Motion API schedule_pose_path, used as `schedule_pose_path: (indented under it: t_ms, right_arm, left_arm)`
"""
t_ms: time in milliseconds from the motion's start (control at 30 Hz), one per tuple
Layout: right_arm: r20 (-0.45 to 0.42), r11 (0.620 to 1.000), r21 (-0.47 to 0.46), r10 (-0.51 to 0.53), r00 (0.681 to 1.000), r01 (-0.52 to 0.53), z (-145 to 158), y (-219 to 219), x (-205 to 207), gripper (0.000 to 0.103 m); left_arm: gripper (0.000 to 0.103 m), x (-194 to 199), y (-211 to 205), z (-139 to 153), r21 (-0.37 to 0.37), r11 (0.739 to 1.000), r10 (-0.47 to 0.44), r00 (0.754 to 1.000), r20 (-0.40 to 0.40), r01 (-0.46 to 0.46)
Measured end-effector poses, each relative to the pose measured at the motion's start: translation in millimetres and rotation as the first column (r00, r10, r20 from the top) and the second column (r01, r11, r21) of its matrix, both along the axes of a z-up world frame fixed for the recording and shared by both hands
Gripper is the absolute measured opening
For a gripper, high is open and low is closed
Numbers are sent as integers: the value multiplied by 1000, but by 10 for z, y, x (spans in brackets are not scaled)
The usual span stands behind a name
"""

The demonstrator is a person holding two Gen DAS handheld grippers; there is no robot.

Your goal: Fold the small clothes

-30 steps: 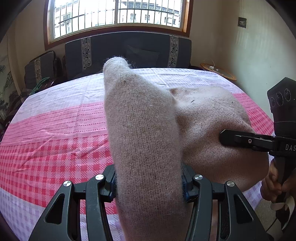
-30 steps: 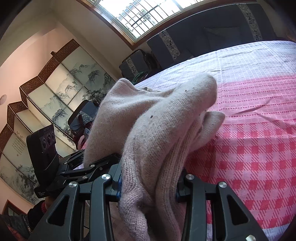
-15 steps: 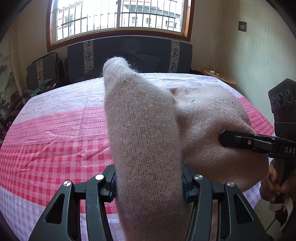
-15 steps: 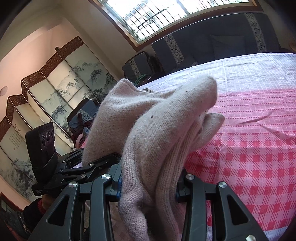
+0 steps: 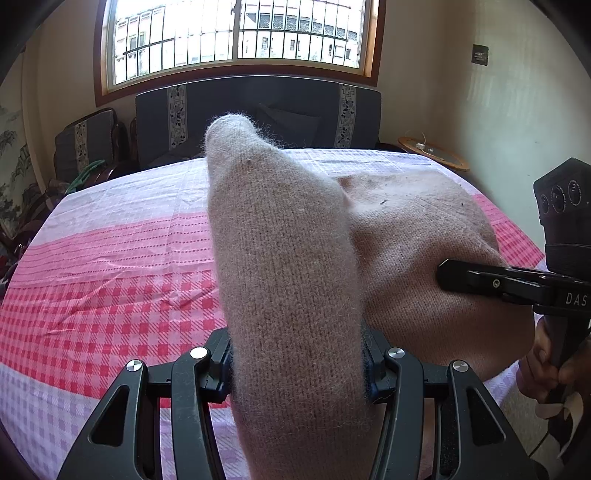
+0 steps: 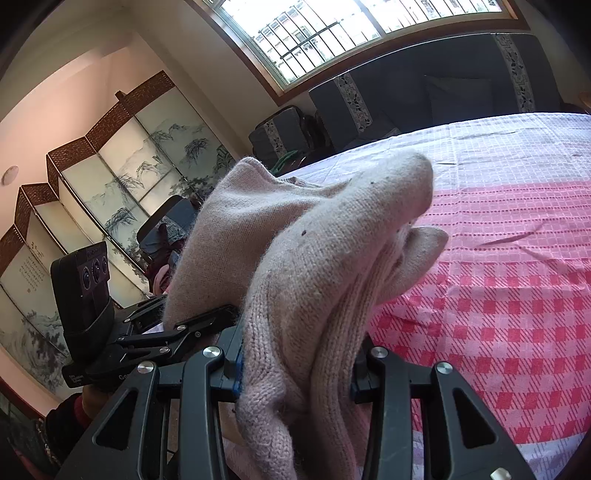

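- The fuzzy beige knit garment (image 5: 288, 266) is up in the air, above the bed with its pink checked sheet (image 5: 110, 280). It is not lying flat on the bed.
- I think the fold is only starting. Both grippers hold the knit up, and no neat folded shape shows yet.
- What is left, I think: lay it down, fold it over, and smooth it.
- The left gripper (image 5: 295, 365) has its jaws partly apart, with a thick roll of the knit squeezed between them. It is gripping the cloth.
- The right gripper (image 6: 295, 360) is also clamped on a bunched part of the same knit, with its jaws a bit closer together.
- In the left wrist view, the right gripper's finger (image 5: 480, 277) presses on the side of the knit, and a hand (image 5: 546, 365) holds its handle.
- A dark sofa (image 5: 258, 107) and a window (image 5: 236, 33) are behind the bed.
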State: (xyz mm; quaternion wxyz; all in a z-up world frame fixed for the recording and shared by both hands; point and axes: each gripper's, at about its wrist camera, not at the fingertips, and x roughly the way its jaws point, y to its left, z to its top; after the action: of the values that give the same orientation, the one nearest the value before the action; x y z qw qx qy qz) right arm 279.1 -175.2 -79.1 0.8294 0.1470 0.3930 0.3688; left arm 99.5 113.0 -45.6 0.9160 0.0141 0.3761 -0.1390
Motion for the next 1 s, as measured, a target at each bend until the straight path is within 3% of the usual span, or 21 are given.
schedule_pose_path:
  t_ms: [1000]
  right_arm:
    - [23, 1000, -15, 11, 1000, -11, -30, -47, -35, 37]
  left_arm:
    - [52, -263, -4, 1, 23, 1000, 0, 1000, 8, 0]
